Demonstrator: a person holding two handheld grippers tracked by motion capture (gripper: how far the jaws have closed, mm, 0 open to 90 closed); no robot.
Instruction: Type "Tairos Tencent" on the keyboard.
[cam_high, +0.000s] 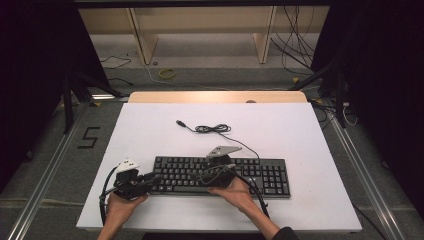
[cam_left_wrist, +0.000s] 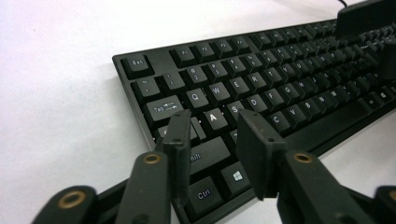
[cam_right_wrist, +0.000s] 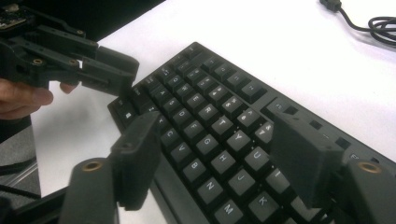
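A black keyboard (cam_high: 220, 175) lies flat near the front of the white tabletop (cam_high: 150, 130). Its cable (cam_high: 215, 129) runs back in a loose coil to a USB plug (cam_high: 179, 122). My left gripper (cam_high: 150, 179) is at the keyboard's left end. In the left gripper view its jaws (cam_left_wrist: 215, 121) hover over the A and Shift keys with a gap between them and nothing in it. My right gripper (cam_high: 197, 176) sits over the keyboard's (cam_right_wrist: 210, 121) middle, pointing left. Its jaws (cam_right_wrist: 217, 126) stand wide apart above the letter keys. The left gripper (cam_right_wrist: 112, 70) shows beyond them.
Bare white tabletop surrounds the keyboard (cam_left_wrist: 261, 88) on the left, right and back. The coiled cable (cam_right_wrist: 373, 23) lies behind it. Metal rails (cam_high: 45, 175) run along both sides of the table, with wooden shelving (cam_high: 200, 30) and loose wires on the floor farther back.
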